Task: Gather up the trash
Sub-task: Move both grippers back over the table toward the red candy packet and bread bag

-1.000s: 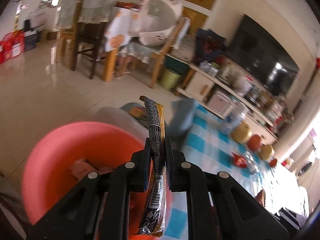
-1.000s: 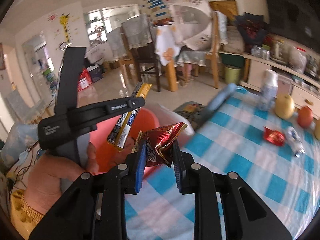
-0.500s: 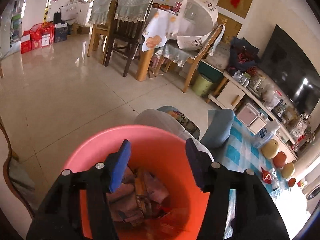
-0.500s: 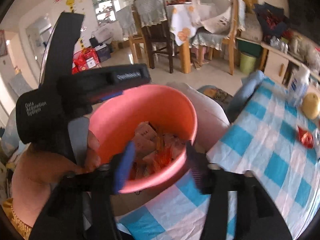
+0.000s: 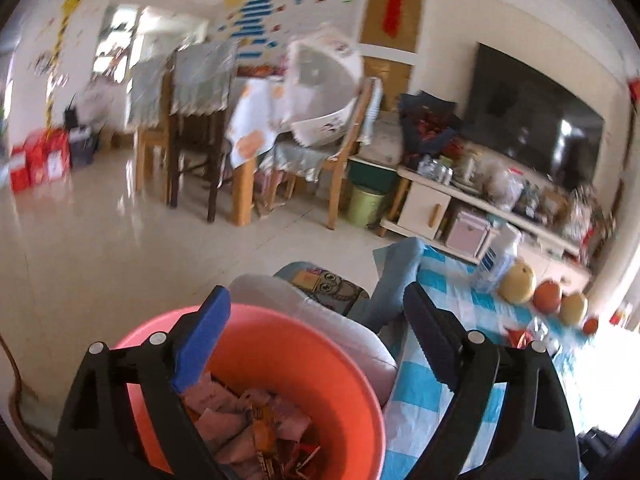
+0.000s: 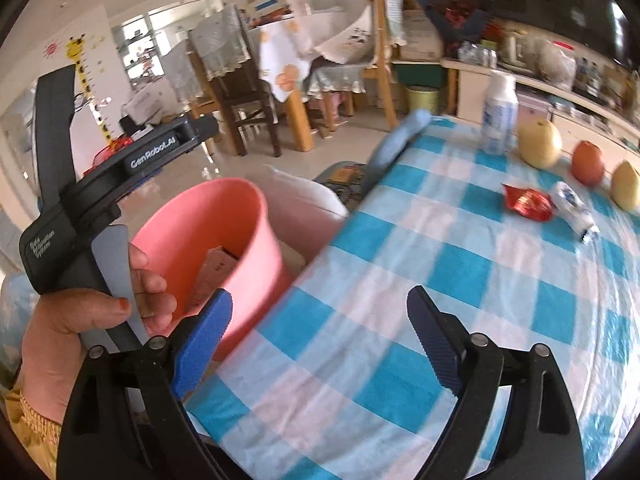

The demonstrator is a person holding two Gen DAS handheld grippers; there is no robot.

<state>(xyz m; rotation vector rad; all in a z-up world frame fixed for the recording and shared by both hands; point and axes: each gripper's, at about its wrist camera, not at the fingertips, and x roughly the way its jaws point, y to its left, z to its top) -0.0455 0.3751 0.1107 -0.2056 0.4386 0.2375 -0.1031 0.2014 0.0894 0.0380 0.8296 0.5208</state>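
Observation:
A pink bin (image 5: pixel 304 364) holding several wrappers (image 5: pixel 256 420) stands beside the table; it also shows in the right wrist view (image 6: pixel 212 228). My left gripper (image 5: pixel 316 340) is open and empty above the bin's rim. My right gripper (image 6: pixel 320 336) is open and empty over the near edge of the blue checked tablecloth (image 6: pixel 460 280). A red crumpled wrapper (image 6: pixel 528 202) and a small clear packet (image 6: pixel 574 210) lie on the cloth at the far right, well ahead of the right gripper. The left gripper's body (image 6: pixel 100 184) and the hand holding it show left of the bin.
A white bottle (image 6: pixel 498 116), two yellow pears (image 6: pixel 540 142) and an orange fruit (image 6: pixel 587 162) stand along the table's far edge. A grey-blue rolled cloth (image 6: pixel 394 144) lies at the far corner. A white cushioned seat (image 5: pixel 320 312) sits behind the bin. Chairs and a TV cabinet lie beyond.
Both grippers have opened and dropped their wrappers into the bin. The right gripper has since swung right, from above the bin to over the tablecloth.

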